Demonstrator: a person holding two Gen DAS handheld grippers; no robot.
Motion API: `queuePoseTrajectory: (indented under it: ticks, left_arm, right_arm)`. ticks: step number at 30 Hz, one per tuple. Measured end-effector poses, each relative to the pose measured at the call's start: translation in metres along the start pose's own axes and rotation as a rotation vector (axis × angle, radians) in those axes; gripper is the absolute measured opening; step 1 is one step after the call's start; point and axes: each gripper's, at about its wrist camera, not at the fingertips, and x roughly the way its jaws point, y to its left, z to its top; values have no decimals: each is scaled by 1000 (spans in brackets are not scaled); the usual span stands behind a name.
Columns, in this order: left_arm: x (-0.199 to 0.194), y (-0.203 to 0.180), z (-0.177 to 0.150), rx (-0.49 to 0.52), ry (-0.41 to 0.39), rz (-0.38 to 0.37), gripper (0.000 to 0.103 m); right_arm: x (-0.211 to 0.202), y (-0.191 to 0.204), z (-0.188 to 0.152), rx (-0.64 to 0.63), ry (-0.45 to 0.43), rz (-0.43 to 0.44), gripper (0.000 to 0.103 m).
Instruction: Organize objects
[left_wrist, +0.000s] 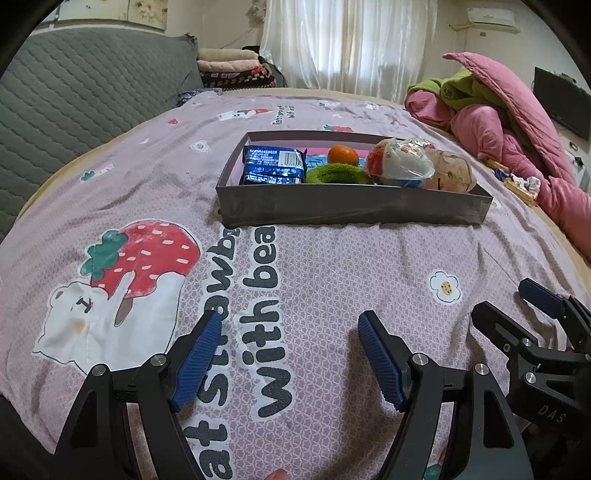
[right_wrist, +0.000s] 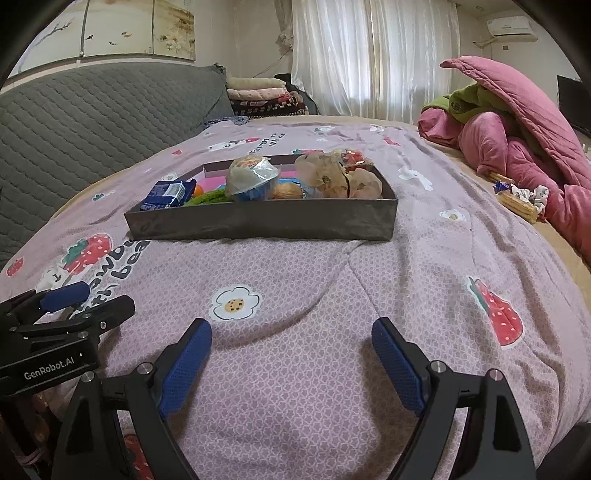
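Observation:
A shallow grey box (left_wrist: 351, 210) (right_wrist: 258, 221) sits on the bed ahead of both grippers. It holds a blue snack packet (left_wrist: 271, 164) (right_wrist: 168, 194), a small orange (left_wrist: 342, 154), a green fuzzy item (left_wrist: 338, 173) (right_wrist: 208, 197), a clear-wrapped egg-shaped toy (left_wrist: 400, 162) (right_wrist: 251, 177), and beige translucent pouches (left_wrist: 452, 171) (right_wrist: 338, 177). My left gripper (left_wrist: 290, 325) is open and empty above the bedsheet, well short of the box. My right gripper (right_wrist: 291, 332) is also open and empty, beside the left one.
The bed has a lilac strawberry-bear print sheet (left_wrist: 332, 295) (right_wrist: 424, 277). A pink and green quilt pile (left_wrist: 498, 110) (right_wrist: 524, 129) lies far right, with biscuits and a scrunchie (right_wrist: 524, 201) next to it. A grey quilted headboard (left_wrist: 74, 103) stands to the left.

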Motion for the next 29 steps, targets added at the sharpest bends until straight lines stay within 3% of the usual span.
queuePoseTrajectory:
  ticks: [29]
  left_arm:
    - [1, 1, 0, 5, -2, -13, 77]
  right_arm:
    - [2, -1, -1, -6, -5, -3, 88]
